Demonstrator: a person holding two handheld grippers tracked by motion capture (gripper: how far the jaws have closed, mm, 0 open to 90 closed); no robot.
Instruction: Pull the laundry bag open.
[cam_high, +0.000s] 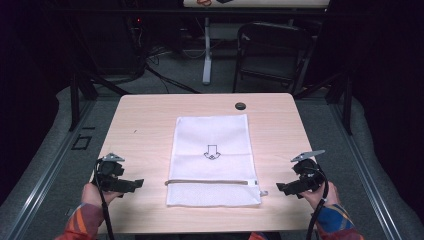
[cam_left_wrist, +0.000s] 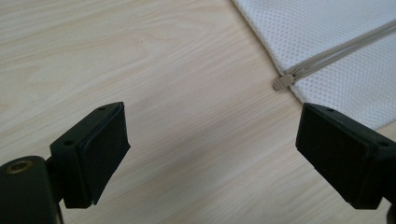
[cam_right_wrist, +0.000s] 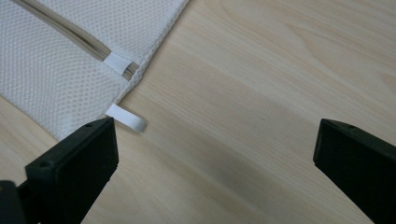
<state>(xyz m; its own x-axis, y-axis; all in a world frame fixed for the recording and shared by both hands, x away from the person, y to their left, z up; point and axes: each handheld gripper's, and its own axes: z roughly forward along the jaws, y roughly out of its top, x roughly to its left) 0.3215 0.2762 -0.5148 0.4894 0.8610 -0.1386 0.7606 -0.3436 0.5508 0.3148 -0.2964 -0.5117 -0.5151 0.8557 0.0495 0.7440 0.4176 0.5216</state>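
A white mesh bag (cam_high: 212, 150) lies flat in the middle of the wooden table (cam_high: 145, 125), with a small arrow mark printed on it. A grey zipper (cam_high: 210, 182) runs across it near the front edge. My left gripper (cam_high: 137, 184) hovers left of the bag, open, with bare wood between its jaws. Its own view (cam_left_wrist: 212, 154) has the bag's corner (cam_left_wrist: 336, 32) and the zipper's end (cam_left_wrist: 283, 82) at the upper right. My right gripper (cam_high: 280, 189) stands open to the right of the bag. Its view (cam_right_wrist: 215, 158) has the bag (cam_right_wrist: 56, 70) and a white tab (cam_right_wrist: 127, 117) at the upper left.
A small black round object (cam_high: 240, 105) sits near the table's far edge. Behind the table stand a dark folding chair (cam_high: 272, 50) and a white desk leg (cam_high: 207, 50). Bare wood flanks the bag on both sides.
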